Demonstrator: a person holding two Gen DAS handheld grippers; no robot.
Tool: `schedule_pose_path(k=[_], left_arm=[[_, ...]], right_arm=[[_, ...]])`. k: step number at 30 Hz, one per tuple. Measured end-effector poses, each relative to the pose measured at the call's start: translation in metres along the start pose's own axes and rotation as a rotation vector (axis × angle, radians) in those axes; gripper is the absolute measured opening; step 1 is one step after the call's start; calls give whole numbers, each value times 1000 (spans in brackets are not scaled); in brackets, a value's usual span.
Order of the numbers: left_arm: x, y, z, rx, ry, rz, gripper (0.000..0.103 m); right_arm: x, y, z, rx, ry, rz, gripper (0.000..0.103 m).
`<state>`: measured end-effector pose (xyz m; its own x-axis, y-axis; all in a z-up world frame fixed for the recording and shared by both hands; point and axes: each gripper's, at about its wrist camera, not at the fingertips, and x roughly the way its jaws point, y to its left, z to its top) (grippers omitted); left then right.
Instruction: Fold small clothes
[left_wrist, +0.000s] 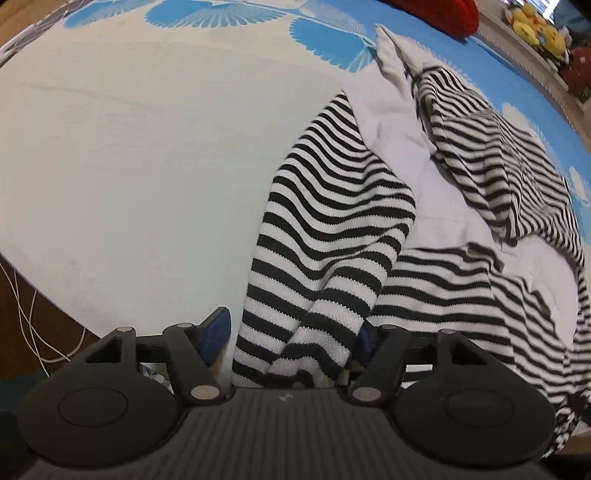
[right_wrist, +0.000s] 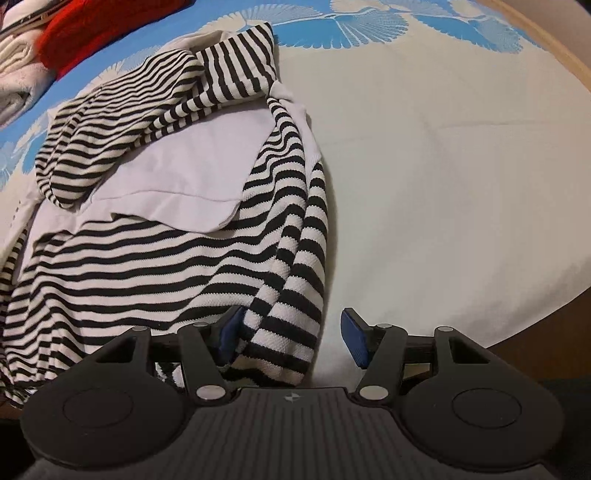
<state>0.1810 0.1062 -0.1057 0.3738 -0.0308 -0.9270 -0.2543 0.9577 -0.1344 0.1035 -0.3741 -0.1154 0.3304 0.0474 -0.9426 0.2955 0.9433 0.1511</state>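
A black-and-white striped sweater (left_wrist: 332, 221) with a plain white panel (left_wrist: 399, 147) lies crumpled on a cream bedsheet (left_wrist: 129, 147). My left gripper (left_wrist: 290, 334) points down over the sweater's near edge. A striped fold lies between its blue pads, but the left pad (left_wrist: 214, 332) stands clear of the cloth, so the gripper is open. In the right wrist view the same sweater (right_wrist: 147, 266) fills the left half. My right gripper (right_wrist: 291, 336) is open around a striped sleeve. Its left pad (right_wrist: 229, 332) is at the cloth, and its right pad (right_wrist: 354, 339) is apart from it.
The sheet has a blue feather print along its far side (right_wrist: 332, 22). A red knitted item (right_wrist: 92, 40) and folded white cloths (right_wrist: 14, 62) lie beyond the sweater. Yellow plush toys (left_wrist: 535, 26) sit on a far ledge. White cables (left_wrist: 33, 314) trail off the bed's edge.
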Motion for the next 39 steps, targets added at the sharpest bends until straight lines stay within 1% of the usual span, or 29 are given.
schedule_pose_path(k=[4,6,9,13,19,26,27,29,30,31,32,33,34,35,36,38,39], left_arm=[[-5,9,1,-62,-10,-19,75],[-7,12,2,-73,-14,-24,76],[-5,10,1,-55,0,-7,79],[0,6,-3,-29,30,18,80],[4,7,-7,-4,49,49,80],[8,-1,-9,60,54,91,80],[8,-2,-9,65,53,94,80],[9,-4,-10,76,51,99,80],[9,-6,-10,82,48,102,79],[9,-6,-10,89,44,102,77],[9,-7,-10,95,40,99,73],[8,-7,-10,100,37,93,70],[8,-8,-10,105,34,85,65],[7,-9,-10,112,31,77,56],[6,-11,-11,119,28,65,49],[4,-15,-12,139,25,30,22],[3,-18,-13,151,23,20,17]], right_arm=[[1,2,0,-12,11,10,60],[3,4,0,-23,21,8,60],[4,5,-1,-40,30,-1,60],[4,5,-3,-51,33,-9,60],[3,6,-6,-60,33,-15,60],[1,8,-7,-66,31,-4,59],[1,8,-7,-69,31,-2,57],[0,9,-7,-77,30,14,48],[0,10,-7,-86,29,24,40],[-1,12,-7,-98,26,30,33],[-1,14,-8,-111,22,37,29],[-1,17,-9,-121,21,43,23],[-2,18,-9,-128,19,47,18],[-2,18,-9,-130,16,49,16],[-3,18,-9,-128,13,51,12],[-4,16,-8,-110,2,64,9],[-6,15,-7,-97,-8,71,8]])
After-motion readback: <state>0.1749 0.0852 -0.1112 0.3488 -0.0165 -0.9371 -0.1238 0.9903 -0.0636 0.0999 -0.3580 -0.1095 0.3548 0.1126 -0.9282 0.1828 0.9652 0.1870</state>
